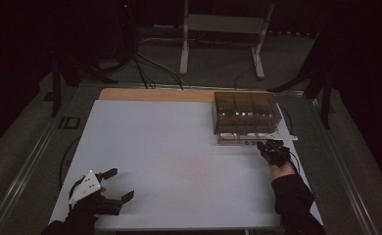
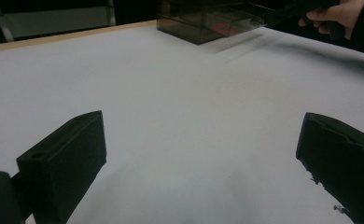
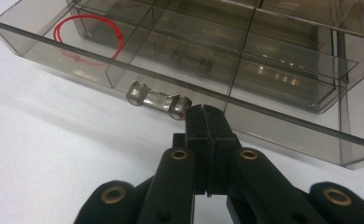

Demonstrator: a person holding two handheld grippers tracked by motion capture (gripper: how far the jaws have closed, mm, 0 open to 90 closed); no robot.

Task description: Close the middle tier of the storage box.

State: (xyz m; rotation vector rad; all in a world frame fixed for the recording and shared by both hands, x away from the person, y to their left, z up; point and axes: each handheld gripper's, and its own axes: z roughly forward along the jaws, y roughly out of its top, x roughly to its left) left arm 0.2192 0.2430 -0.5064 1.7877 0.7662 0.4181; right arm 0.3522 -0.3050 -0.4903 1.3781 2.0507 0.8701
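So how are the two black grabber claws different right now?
The left gripper has its jaws spread wide with nothing between them; the right gripper has its jaws pressed together. The left gripper sits near the table's front corner, far from the smoky plastic drawer box; the right gripper's tips are right at the drawer's handle. Both are black and hand-held.

White table (image 1: 179, 156), wide and mostly bare, with a strip of wood (image 1: 155, 94) showing along the far edge. Sitting on it at the far right: a smoky clear drawer box (image 1: 246, 115), its bottom drawer (image 3: 180, 70) pulled out toward the near side. A red loop (image 3: 89, 37) lies in one drawer compartment.
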